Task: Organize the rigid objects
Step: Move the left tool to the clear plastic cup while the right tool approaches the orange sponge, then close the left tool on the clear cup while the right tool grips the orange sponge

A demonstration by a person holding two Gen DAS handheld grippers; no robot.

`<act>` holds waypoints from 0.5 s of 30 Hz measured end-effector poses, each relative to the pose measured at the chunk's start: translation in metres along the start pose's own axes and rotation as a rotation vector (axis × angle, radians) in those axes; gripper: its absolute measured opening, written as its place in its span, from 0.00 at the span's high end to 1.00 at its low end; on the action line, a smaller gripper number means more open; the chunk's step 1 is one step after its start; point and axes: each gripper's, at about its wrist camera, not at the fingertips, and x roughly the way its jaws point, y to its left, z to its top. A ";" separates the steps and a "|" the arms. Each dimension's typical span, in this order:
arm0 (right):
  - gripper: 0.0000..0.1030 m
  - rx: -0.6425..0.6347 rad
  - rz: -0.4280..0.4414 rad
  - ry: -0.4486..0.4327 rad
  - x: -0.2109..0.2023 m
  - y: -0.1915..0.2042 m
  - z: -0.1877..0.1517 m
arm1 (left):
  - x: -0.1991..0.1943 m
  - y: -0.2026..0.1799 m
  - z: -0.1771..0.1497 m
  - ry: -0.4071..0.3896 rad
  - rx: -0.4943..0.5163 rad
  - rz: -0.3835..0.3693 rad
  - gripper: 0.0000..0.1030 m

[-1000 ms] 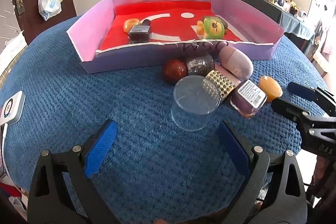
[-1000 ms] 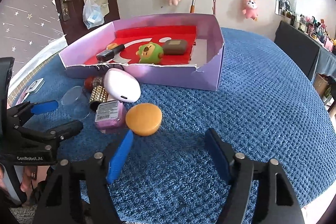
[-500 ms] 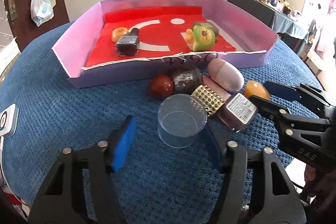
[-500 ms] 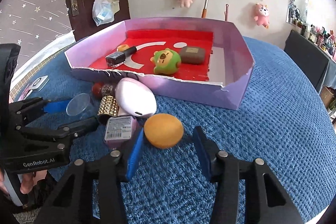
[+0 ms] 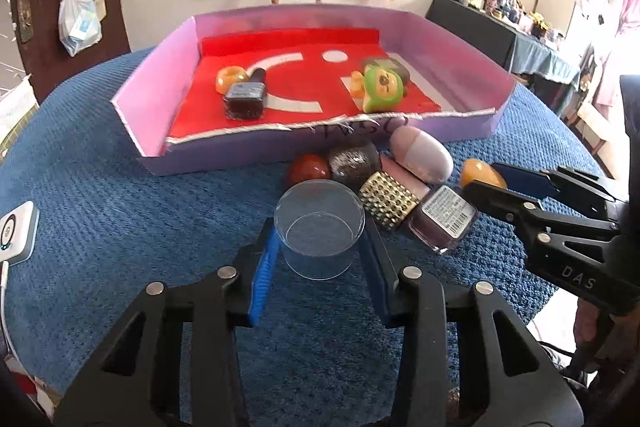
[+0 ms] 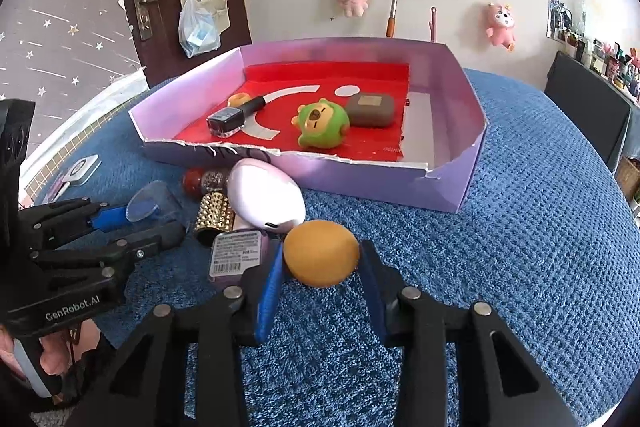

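Your left gripper (image 5: 320,247) is closing around the clear cup (image 5: 320,227); your right gripper (image 6: 320,267) clamps the orange puck (image 6: 320,253). Thin cup may buckle or squirt forward.

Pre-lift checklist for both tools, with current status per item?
1. Left tool around the clear cup: jaws closing, cup between them; full contact cannot tell.
2. Right tool shut on the orange ball: ok.
3. Cup clear of the gold studded cap: not ok, they look touching.
4. Ball clear of the labelled bottle: cannot tell, the left finger hides the gap.
5. Free floor in the purple tray: ok, open space at its right end.
6. Tools apart from each other: ok.
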 end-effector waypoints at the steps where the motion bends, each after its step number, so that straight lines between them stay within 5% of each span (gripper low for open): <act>1: 0.61 0.000 -0.001 -0.005 -0.002 0.001 0.001 | -0.001 0.002 0.000 -0.003 -0.006 -0.001 0.63; 15: 0.61 -0.023 0.091 -0.036 -0.024 0.028 0.007 | -0.017 0.015 -0.003 -0.035 -0.038 -0.018 0.63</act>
